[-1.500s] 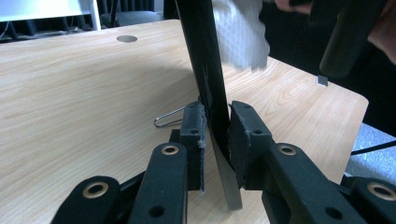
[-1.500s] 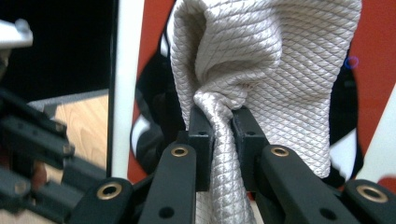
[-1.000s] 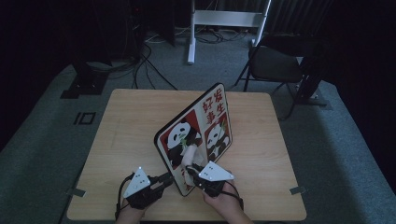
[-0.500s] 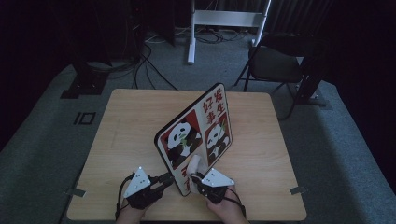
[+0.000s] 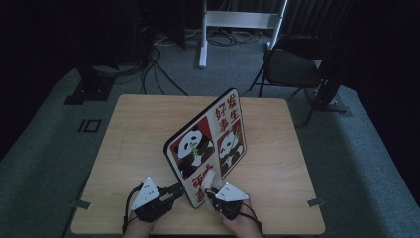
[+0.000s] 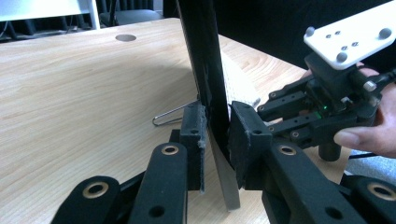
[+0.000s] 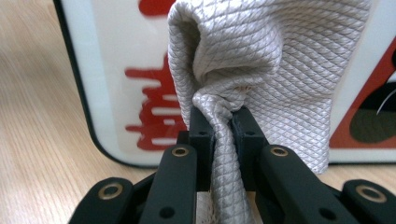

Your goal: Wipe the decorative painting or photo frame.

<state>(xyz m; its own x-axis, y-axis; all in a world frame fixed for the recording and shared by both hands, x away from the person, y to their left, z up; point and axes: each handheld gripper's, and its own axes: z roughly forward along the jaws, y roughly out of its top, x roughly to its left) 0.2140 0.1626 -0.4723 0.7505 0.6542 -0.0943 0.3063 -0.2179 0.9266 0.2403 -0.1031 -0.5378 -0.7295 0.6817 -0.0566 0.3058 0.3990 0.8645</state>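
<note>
- A panda board (image 5: 210, 146) with rounded corners stands tilted on the wooden counter (image 5: 133, 129), its printed face turned toward the person's right side; it shows two pandas on red panels and red characters on white.
- The left hand-held gripper (image 5: 174, 190) sits at the near left of the counter, its jaws pinching the board's lower near edge (image 6: 210, 93); in the left gripper view the dark edge runs straight up between the two black pads, which press on it from both sides.
- A thin wire clip (image 6: 173, 115) lies on the counter just behind the left pad.
- The right hand-held gripper (image 5: 210, 191) is at the near right of the board, just beside its lower corner, with a grey three-cornered plate on top.
- Its jaws are pressed together on a bunched pale grey cloth (image 7: 261, 70) with a fine diamond weave; the cloth puffs out above the pads and hangs down between them.
- In the right gripper view the cloth lies against the board's white lower face, covering part of the red characters near the bottom edge.
- In the high view the cloth (image 5: 210, 179) shows as a pale wad at the board's lower part, just above the right hand-held gripper.
- Both of the person's hands come in at the near edge of the counter, near each other with the board's corner between them.
- A black chair (image 5: 292, 72) stands on the floor beyond the counter's far right corner.
</note>
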